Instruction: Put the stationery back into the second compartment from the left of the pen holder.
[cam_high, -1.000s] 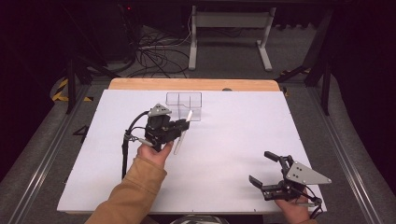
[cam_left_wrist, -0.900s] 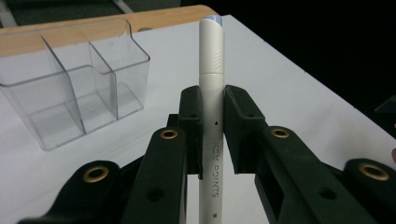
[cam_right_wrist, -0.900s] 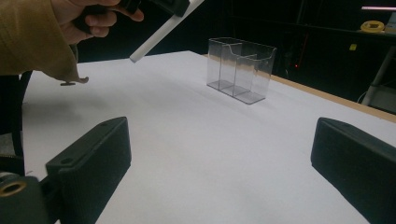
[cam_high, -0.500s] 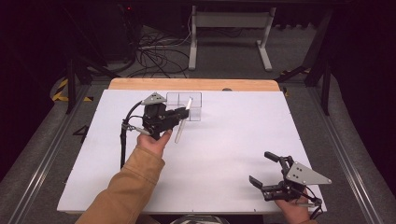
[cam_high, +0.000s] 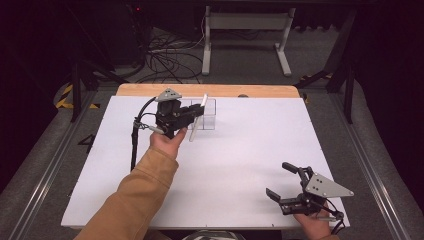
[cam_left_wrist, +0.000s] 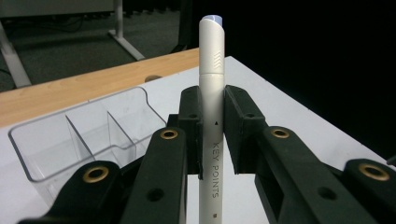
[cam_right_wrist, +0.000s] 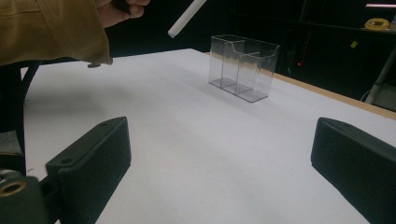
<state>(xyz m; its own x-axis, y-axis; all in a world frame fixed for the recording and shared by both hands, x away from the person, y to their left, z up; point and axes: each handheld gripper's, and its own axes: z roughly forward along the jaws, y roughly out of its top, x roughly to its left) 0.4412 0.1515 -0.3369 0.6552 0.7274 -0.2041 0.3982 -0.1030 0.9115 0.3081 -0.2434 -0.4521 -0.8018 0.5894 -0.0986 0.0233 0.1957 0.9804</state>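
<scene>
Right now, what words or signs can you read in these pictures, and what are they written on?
"KEY POINTS": printed down the white pen that the left gripper holds between its jaws.
A small black triangle sits on the pen above those words, and three chevron marks are pressed into its cap.
A tiny square mark near the pen's bottom end is too small to read.
The clear plastic holder and the white table carry no writing.

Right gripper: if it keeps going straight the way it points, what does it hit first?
Probably nothing soon. The right gripper, jaws open, looks across bare white table. The clear organizer stands farther off, roughly ahead, so it's likely first, though depth is unclear.
</scene>
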